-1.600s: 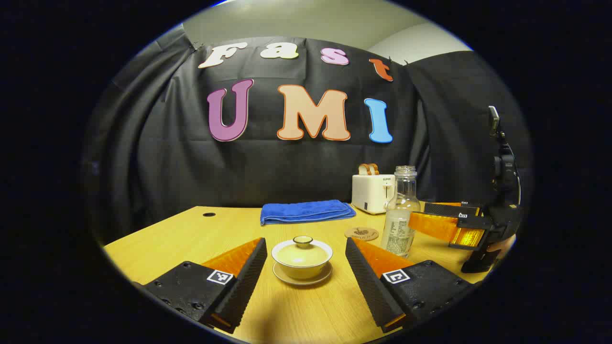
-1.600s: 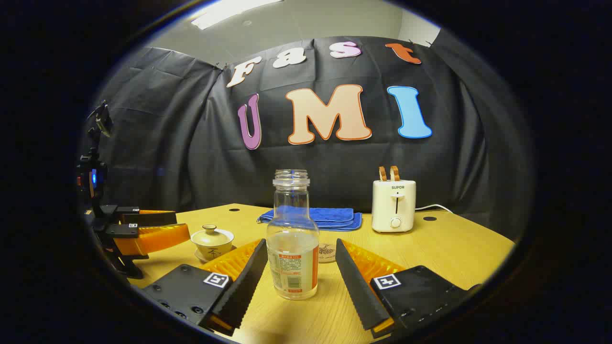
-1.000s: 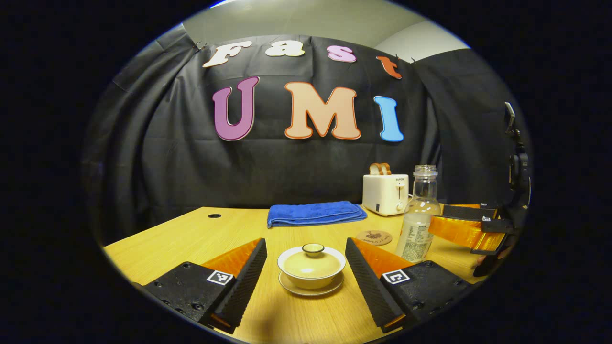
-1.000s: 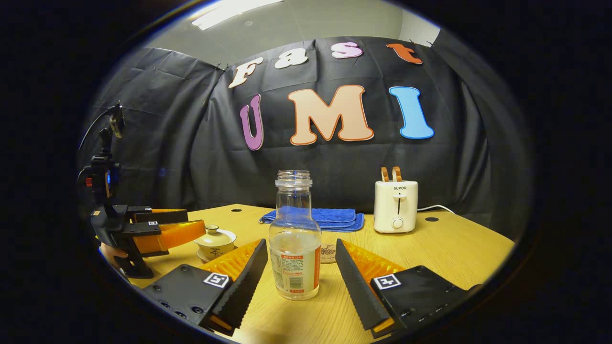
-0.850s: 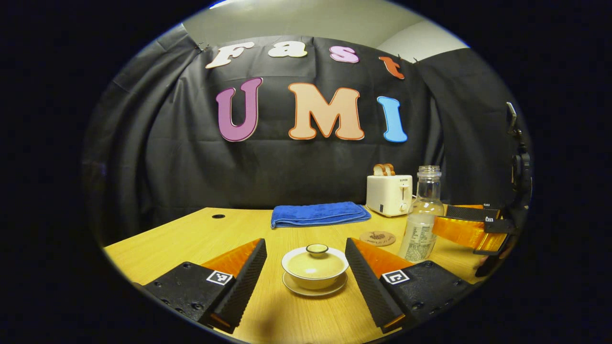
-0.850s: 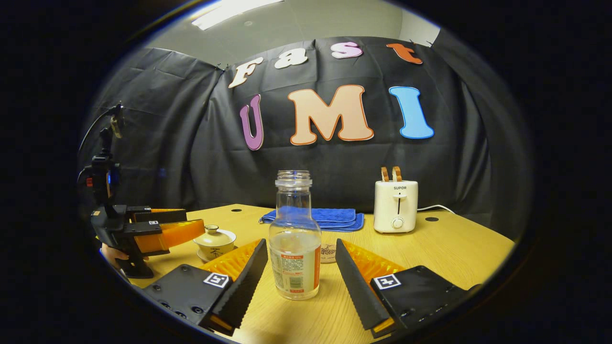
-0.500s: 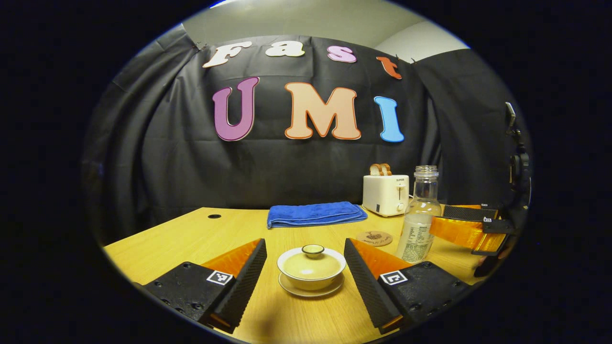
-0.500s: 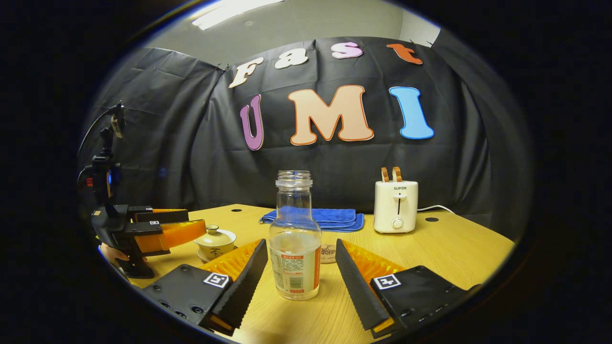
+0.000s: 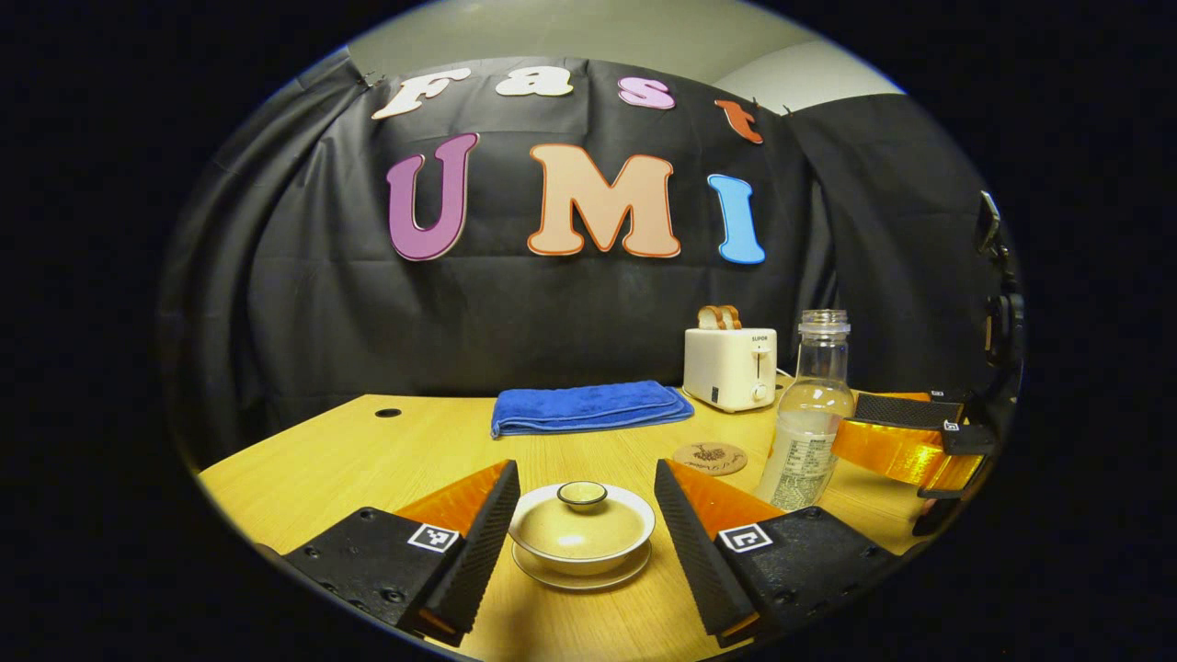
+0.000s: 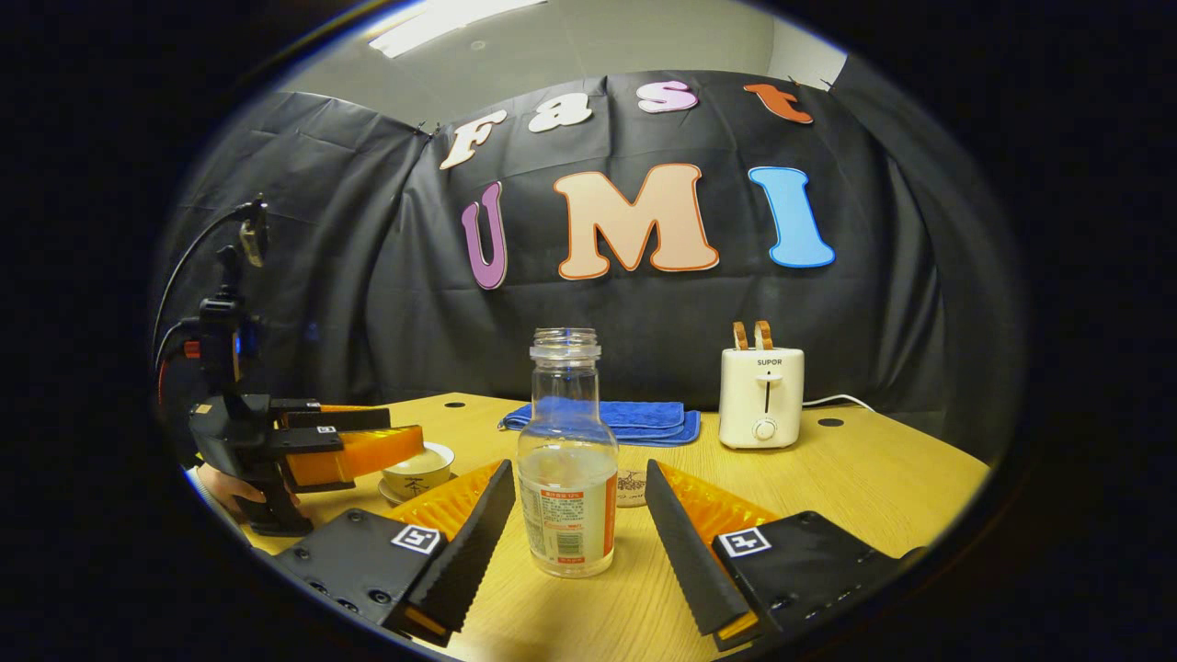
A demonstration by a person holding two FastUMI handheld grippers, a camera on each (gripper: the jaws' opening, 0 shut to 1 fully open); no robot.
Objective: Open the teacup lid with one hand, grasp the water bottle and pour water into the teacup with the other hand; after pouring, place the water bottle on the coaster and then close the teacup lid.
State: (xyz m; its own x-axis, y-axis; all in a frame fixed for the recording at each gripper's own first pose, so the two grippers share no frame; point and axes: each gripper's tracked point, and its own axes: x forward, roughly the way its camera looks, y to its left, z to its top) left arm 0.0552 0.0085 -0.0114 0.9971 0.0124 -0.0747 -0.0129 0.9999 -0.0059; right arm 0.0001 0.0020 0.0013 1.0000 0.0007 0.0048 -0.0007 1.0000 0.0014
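Note:
A cream lidded teacup [image 9: 581, 535] on its saucer sits between the fingers of my left gripper [image 9: 583, 492], which stands open around it without touching; the lid knob [image 9: 582, 495] is level with the fingertips. In the right gripper view the left gripper [image 10: 405, 441] covers the lid of that teacup [image 10: 418, 469]. A clear uncapped water bottle [image 10: 565, 460], partly filled, stands upright between the open fingers of my right gripper [image 10: 577, 487]. The same bottle [image 9: 809, 414] appears right of the cup. A round coaster [image 9: 709, 457] lies beyond the cup.
A folded blue towel [image 9: 588, 406] and a white toaster [image 9: 731, 366] holding bread stand at the back of the wooden table [image 9: 368, 450]. A hand [image 10: 225, 492] holds the left gripper's grip near the table's left edge.
My left gripper has moved forward, so the teacup now lies deeper between its fingers. The right gripper and the bottle have stayed in place.

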